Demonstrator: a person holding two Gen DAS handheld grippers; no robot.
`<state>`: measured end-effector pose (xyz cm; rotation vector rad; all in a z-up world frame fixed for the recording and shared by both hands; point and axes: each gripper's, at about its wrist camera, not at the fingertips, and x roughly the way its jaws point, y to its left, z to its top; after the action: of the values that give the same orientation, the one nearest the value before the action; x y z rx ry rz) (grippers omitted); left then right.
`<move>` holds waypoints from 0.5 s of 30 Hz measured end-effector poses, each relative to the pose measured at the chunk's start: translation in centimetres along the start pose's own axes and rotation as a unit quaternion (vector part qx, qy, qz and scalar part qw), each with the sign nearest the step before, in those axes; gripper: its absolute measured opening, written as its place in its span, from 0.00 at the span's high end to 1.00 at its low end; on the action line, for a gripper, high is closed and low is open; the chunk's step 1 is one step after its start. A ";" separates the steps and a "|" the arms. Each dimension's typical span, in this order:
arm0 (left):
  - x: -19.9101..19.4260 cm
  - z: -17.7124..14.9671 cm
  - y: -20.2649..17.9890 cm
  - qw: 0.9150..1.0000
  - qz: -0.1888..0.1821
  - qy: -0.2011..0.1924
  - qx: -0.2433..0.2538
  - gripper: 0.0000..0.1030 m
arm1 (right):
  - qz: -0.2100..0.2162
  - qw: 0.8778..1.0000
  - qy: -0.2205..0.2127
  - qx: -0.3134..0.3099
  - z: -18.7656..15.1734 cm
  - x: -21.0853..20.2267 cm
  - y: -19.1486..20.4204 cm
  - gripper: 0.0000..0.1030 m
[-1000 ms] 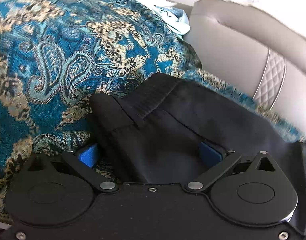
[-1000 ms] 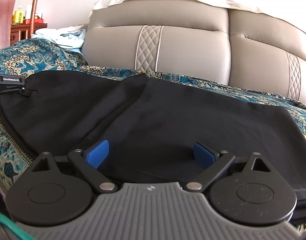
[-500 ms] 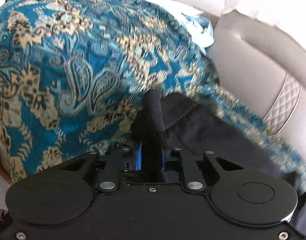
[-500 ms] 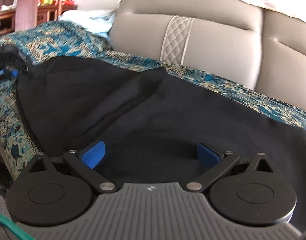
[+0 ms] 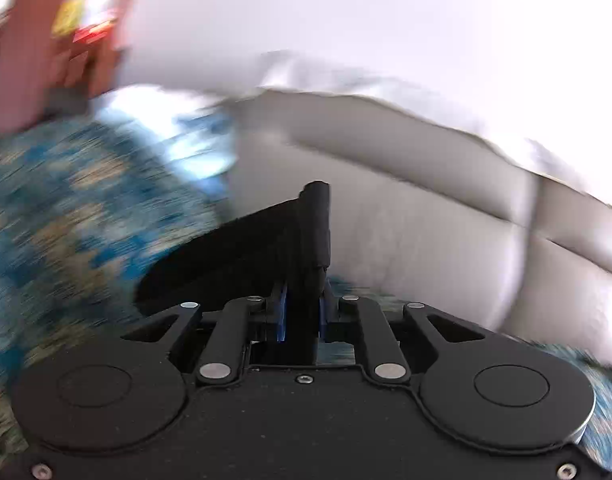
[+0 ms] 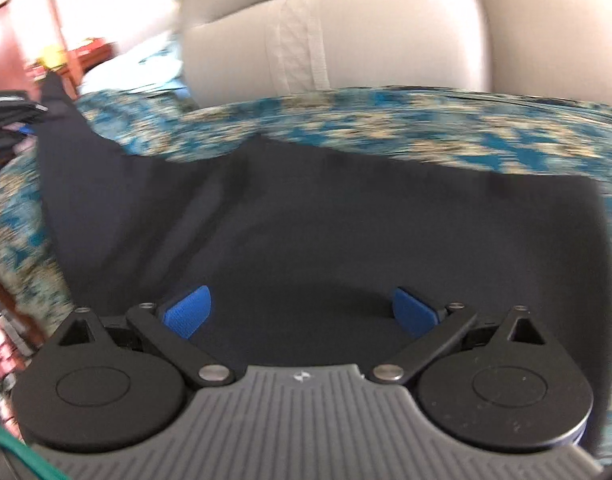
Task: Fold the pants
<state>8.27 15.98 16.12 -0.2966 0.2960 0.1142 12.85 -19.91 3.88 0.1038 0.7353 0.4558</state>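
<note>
The black pants lie spread on the blue patterned sofa cover. My left gripper is shut on a bunched edge of the pants, which stands up between its blue pads and is raised off the cover. In the right wrist view that lifted corner rises at the far left, beside the left gripper. My right gripper is open, its blue pads wide apart over the near part of the pants, pressing on nothing.
The grey sofa backrest runs behind the cover, and is also in the left wrist view. A pile of light blue cloth lies at the sofa's left end. Wooden furniture stands at the far left.
My left gripper shut on the pants' edge and rose, lifting it off the cover. My right gripper moved in over the pants, tilted further down and stayed open.
</note>
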 end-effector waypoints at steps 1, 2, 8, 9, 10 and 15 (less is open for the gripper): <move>0.0 -0.1 -1.8 1.000 -0.023 -0.001 0.019 0.87 | -0.015 1.000 -0.001 0.013 0.4 -0.3 -1.1 0.00; -0.1 -0.3 -3.5 0.998 -0.046 0.000 0.038 0.87 | -0.025 0.999 -0.001 0.032 0.7 -0.4 -2.2 0.00; 1.1 -5.3 -12.0 0.981 -0.149 0.060 0.113 0.87 | 0.098 0.964 -0.018 0.247 -0.2 -2.3 -10.4 0.01; 1.6 -6.6 -12.7 0.977 -0.157 0.083 0.116 0.87 | 0.116 0.956 -0.021 0.268 -0.6 -2.4 -11.1 0.01; 2.0 -7.8 -13.3 0.974 -0.163 0.104 0.119 0.87 | 0.127 0.951 -0.025 0.280 -1.1 -2.6 -11.5 0.01; 2.1 -13.3 -15.4 0.955 -0.176 0.162 0.177 0.87 | 0.140 0.953 -0.055 0.262 -2.8 -3.3 -10.0 0.01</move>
<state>9.05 -2.51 7.48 -0.0062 0.5767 -0.3408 12.52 -30.46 1.38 0.7340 0.7191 0.5105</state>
